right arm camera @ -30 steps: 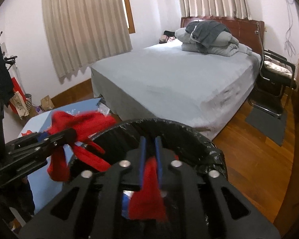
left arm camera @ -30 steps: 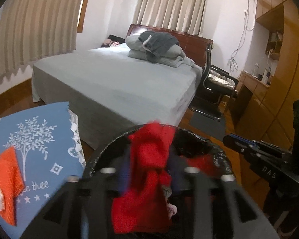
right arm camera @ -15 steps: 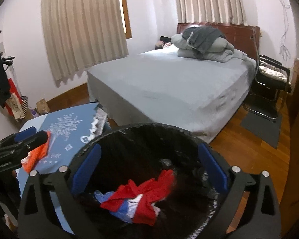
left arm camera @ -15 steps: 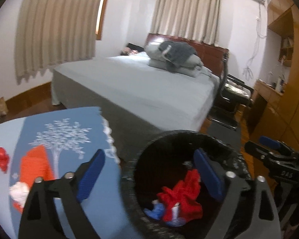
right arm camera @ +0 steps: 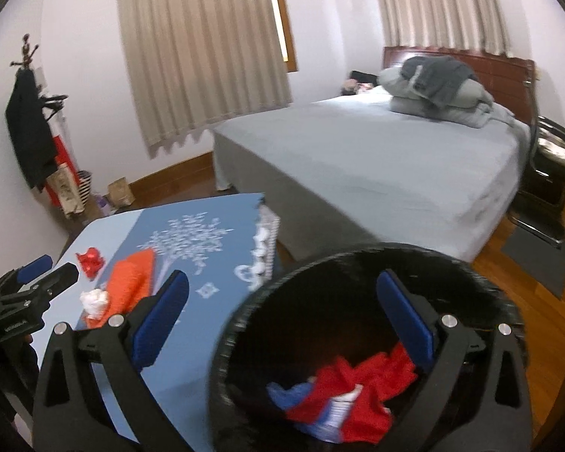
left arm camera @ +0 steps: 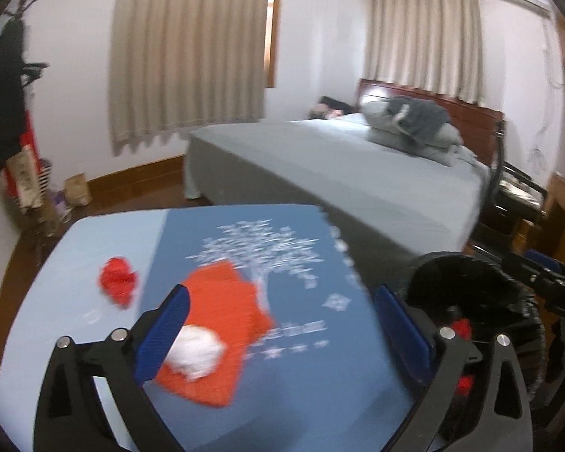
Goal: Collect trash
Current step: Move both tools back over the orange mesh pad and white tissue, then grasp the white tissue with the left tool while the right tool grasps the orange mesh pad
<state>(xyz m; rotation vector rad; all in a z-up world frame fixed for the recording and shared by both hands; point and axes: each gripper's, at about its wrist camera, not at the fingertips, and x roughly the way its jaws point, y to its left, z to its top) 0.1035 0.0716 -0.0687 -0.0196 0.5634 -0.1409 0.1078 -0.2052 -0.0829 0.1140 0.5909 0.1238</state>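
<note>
My left gripper (left arm camera: 280, 329) is open and empty above the blue-clothed table (left arm camera: 94, 241). On it lie an orange wrapper (left arm camera: 222, 324), a white crumpled tissue (left arm camera: 194, 350) on the wrapper, and a small red scrap (left arm camera: 117, 280). My right gripper (right arm camera: 282, 320) is open and empty above the black-lined bin (right arm camera: 358, 263), which holds red and blue trash (right arm camera: 342, 395). The bin (left arm camera: 471, 286) stands right of the table. The right wrist view also shows the wrapper (right arm camera: 130, 282), tissue (right arm camera: 93, 299), scrap (right arm camera: 89, 258) and left gripper (right arm camera: 34, 278).
A grey bed (right arm camera: 376, 158) with piled bedding stands behind the table and bin. A black chair (right arm camera: 550, 173) is at the right on the wooden floor. A coat rack (right arm camera: 30, 120) and bags stand by the left wall.
Both grippers opened and dropped red trash into the bin. The left gripper then swung left from the bin to over the table. The right gripper stayed over the bin.
</note>
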